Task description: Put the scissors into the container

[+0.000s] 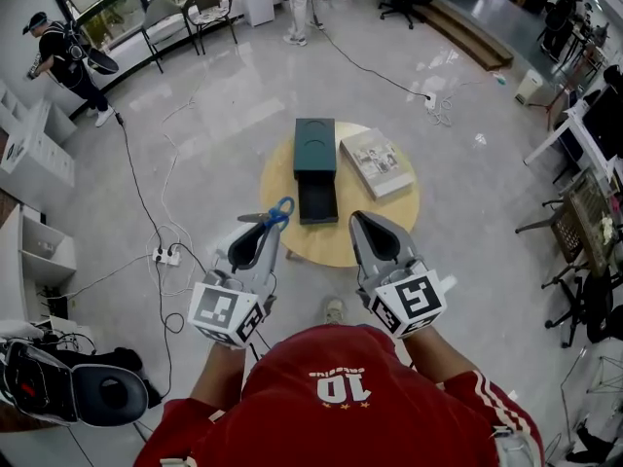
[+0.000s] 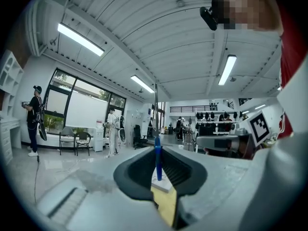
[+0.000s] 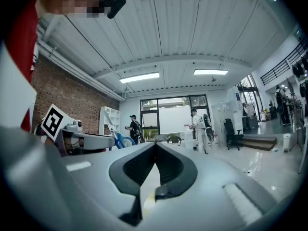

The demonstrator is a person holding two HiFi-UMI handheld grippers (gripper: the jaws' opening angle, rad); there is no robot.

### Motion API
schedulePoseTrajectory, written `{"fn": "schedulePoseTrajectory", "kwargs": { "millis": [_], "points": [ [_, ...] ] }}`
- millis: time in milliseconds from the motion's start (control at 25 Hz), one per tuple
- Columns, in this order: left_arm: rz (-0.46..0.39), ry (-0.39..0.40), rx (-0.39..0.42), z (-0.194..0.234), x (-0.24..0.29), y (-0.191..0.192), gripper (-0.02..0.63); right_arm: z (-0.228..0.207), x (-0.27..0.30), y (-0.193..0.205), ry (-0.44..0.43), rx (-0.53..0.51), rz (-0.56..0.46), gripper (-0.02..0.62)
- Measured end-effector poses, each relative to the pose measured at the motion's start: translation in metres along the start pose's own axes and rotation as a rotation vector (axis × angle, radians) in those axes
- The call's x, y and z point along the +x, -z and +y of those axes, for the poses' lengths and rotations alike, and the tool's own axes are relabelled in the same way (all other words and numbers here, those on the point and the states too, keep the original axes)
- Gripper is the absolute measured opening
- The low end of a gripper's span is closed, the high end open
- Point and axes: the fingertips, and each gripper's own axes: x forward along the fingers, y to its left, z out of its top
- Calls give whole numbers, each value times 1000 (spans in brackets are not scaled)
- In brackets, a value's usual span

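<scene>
My left gripper (image 1: 264,226) is shut on a pair of scissors (image 1: 277,212) with blue handles, held above the floor just left of the round table. In the left gripper view the blue handle (image 2: 158,159) stands upright between the pads and the metal blade rises above it. My right gripper (image 1: 367,222) is shut with nothing in it, level with the left one over the table's near edge. The container is a dark green box (image 1: 314,146) with a black tray (image 1: 317,200) in front of it, at the table's middle. The right gripper view shows its jaws (image 3: 155,147) closed and the scissors (image 3: 120,140) to the left.
A round wooden table (image 1: 277,178) carries the box and a book (image 1: 376,161) to its right. Cables and a power strip (image 1: 165,256) lie on the floor at left. A person (image 1: 66,61) stands at far left, with chairs (image 1: 185,13) behind.
</scene>
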Motion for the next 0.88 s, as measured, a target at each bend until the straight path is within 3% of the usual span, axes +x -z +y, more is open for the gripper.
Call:
{"fn": "schedulePoseTrajectory", "kwargs": {
  "millis": [440,880],
  "points": [
    [20,47,-38,-8,91,-11,44,-78,33,-12,-28,9,-23,-8],
    [70,62,-75,-15,123,0,44,-113,41,-10,-39,41,-35,-8]
  ]
}}
